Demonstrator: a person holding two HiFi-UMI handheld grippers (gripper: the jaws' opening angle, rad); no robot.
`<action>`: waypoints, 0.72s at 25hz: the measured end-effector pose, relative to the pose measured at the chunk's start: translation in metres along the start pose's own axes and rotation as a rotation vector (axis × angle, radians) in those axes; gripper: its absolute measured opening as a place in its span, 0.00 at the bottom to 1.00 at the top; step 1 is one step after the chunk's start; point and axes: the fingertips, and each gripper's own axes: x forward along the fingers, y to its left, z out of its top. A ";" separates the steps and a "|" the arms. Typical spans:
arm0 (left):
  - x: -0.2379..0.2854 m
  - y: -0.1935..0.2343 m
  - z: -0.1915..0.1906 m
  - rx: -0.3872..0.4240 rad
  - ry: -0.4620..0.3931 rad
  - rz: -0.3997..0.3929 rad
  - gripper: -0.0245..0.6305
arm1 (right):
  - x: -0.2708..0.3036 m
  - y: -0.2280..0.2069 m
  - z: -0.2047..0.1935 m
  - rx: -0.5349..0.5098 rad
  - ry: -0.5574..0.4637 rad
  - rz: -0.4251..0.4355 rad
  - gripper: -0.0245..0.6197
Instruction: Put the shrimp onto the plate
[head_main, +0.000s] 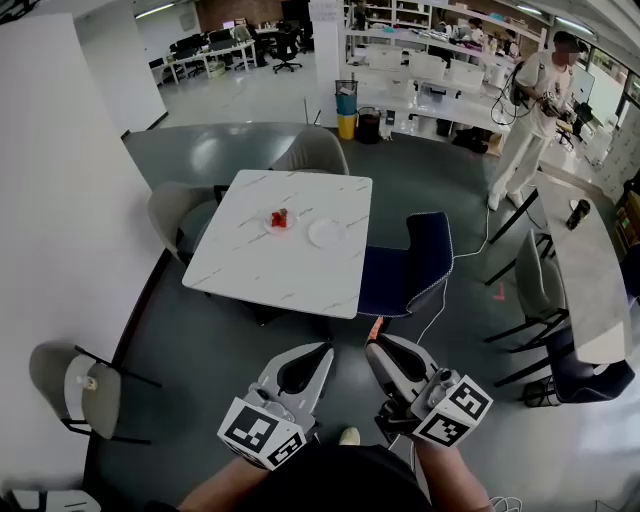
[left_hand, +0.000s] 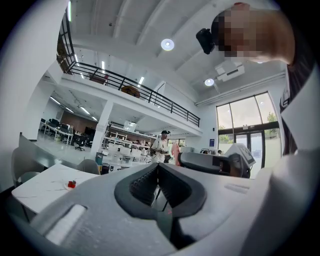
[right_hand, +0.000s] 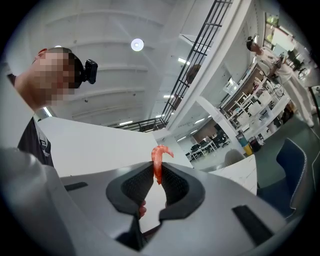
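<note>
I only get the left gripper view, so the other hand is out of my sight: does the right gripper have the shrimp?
Observer: Yes. The right gripper is shut on the shrimp, whose curled end sticks out past the jaws.
Operator: I can't find the plate.
Observer: In the head view the plate lies empty on the table, just right of a red thing.
Operator: Anything near the path?
Observer: A blue chair stands at the table's right side, ahead of the right gripper.
</note>
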 end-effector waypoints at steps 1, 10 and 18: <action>0.002 0.005 0.001 -0.003 0.000 0.006 0.05 | 0.004 -0.003 0.000 0.002 0.004 0.001 0.12; 0.036 0.082 0.002 -0.008 -0.007 0.008 0.05 | 0.076 -0.054 -0.007 0.004 0.035 -0.020 0.12; 0.083 0.199 0.011 0.014 -0.001 -0.050 0.05 | 0.192 -0.112 -0.018 -0.011 0.039 -0.075 0.12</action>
